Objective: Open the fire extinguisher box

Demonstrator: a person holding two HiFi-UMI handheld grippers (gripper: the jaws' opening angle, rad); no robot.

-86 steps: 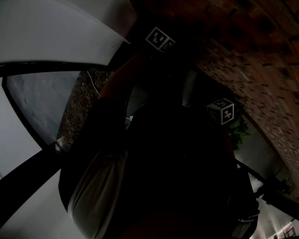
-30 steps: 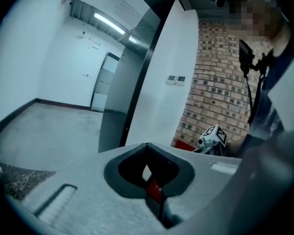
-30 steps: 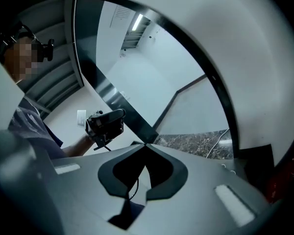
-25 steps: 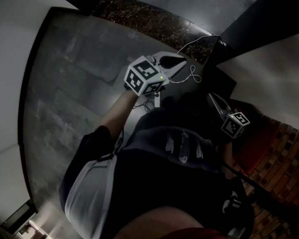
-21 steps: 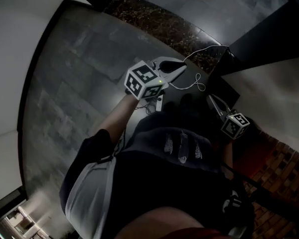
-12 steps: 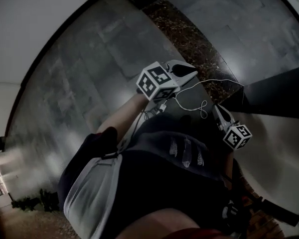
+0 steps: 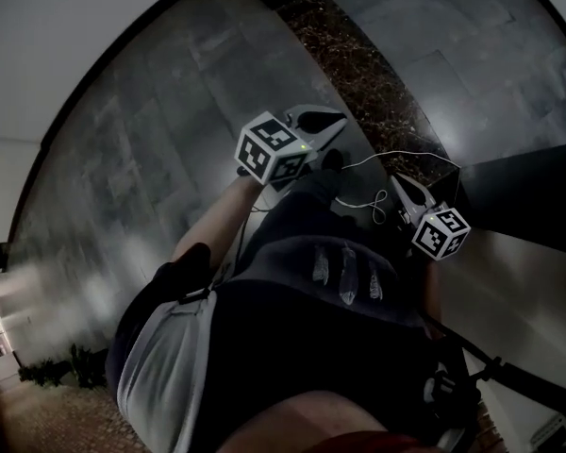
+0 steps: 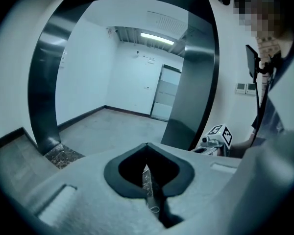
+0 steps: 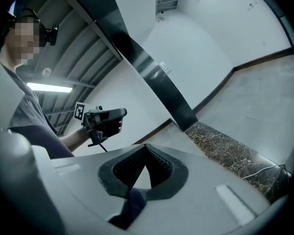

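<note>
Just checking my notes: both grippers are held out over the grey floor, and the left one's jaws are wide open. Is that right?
Not quite. The left gripper has its jaws shut, tips together with nothing between them, as the left gripper view shows. Both it and the right gripper are indeed held out over the grey floor.
</note>
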